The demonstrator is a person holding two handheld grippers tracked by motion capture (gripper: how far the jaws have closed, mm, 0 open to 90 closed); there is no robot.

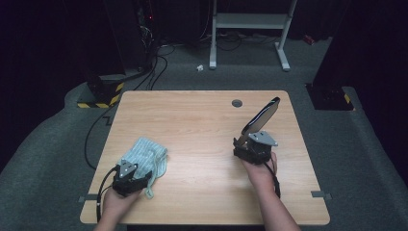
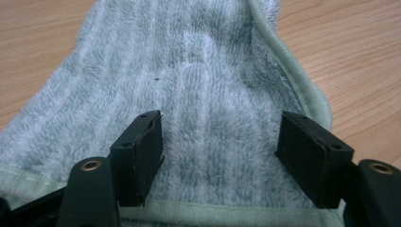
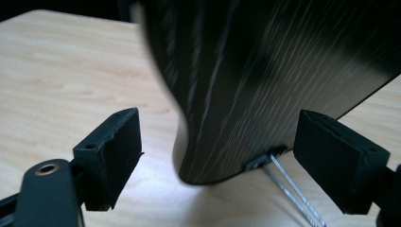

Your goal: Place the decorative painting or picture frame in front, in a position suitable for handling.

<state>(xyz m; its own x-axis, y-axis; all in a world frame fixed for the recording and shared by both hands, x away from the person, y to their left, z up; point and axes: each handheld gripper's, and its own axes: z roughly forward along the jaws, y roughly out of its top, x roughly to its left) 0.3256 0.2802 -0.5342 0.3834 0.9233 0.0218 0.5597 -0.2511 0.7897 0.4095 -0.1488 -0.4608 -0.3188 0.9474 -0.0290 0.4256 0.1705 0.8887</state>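
Observation:
A pale green striped towel lies bunched at the table's front left. My left gripper rests on its near edge, jaws open, with the flat pile of the towel spread between and beyond the pads. A thin dark panel with a streaked, wood-like grain stands tilted on the right side of the table. My right gripper is at its lower end. In the right gripper view the panel sits between the open jaws of that gripper, and a thin wire leg runs from its bottom edge.
The wooden table has a round cable hole near its far edge. Beyond it, on grey carpet, stand a white metal frame, a black unit with a yellow-black striped base, and loose cables.

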